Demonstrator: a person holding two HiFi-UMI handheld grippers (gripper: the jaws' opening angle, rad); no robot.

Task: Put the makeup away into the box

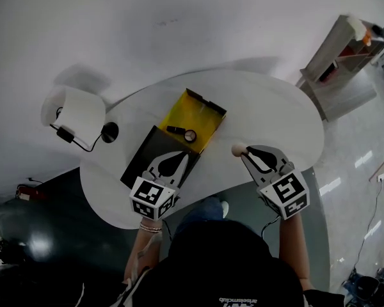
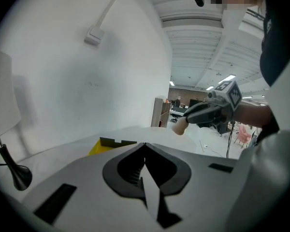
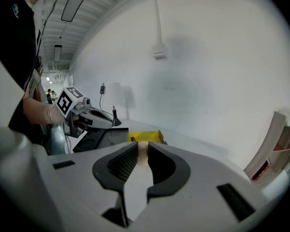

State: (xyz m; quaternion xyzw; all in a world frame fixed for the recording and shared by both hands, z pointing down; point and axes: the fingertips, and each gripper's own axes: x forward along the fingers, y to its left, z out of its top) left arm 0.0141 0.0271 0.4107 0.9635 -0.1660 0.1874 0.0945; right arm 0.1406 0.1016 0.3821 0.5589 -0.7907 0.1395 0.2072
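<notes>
My R gripper (image 1: 245,151) pinches beige sponge (image 1: 238,149) beside yellow box (image 1: 179,110), prob. to drop in; L gripper (image 1: 178,154) jaws together, empty, over black lid (image 1: 144,155), maybe steadying.

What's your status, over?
Right gripper shut on beige sponge. Left gripper shut, empty, over black lid. Yellow box open, nothing blocking it.

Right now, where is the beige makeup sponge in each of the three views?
Head view: beige sponge right of centre, just right of the yellow box.
Left gripper view: beige sponge right of centre.
Right gripper view: beige sponge low centre, between the jaws.
Shared landmark: the yellow box, in all three.
</notes>
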